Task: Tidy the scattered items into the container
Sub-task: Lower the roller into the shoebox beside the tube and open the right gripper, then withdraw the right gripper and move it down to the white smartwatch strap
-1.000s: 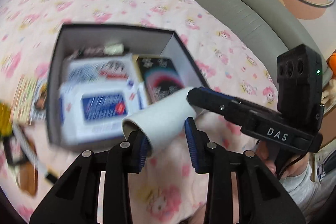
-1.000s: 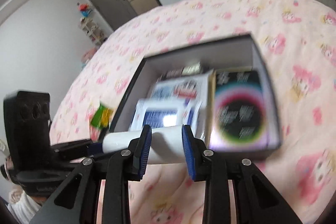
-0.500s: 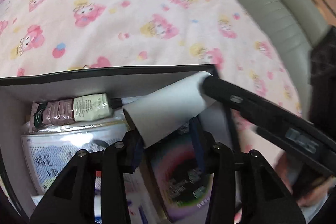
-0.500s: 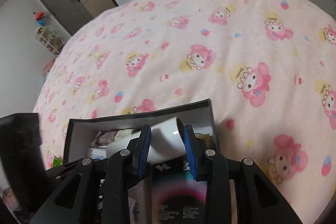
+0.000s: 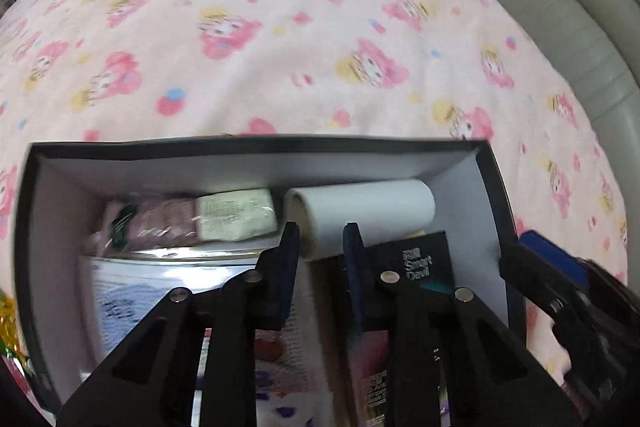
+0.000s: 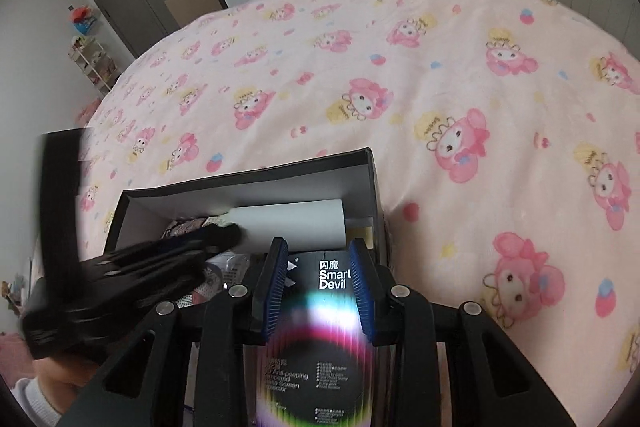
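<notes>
Left gripper point(image 5: 320, 239): jaws parted, holding nothing, tips just short of the white roll point(image 5: 360, 207).
Right gripper point(image 6: 318, 267): jaws parted, empty, poised above the black packet point(image 6: 320, 339) marked "Smart Devil".
White roll: lying on its side in the far right corner of the box point(image 5: 256, 147), against the back wall.
Wrapped pink bar point(image 5: 188, 217): beside the roll, along the same wall.
Box: dark outside, pale inside, resting on the pink patterned blanket point(image 5: 280, 27).
Grey headboard point(image 5: 560, 19): along the blanket's right edge.
</notes>
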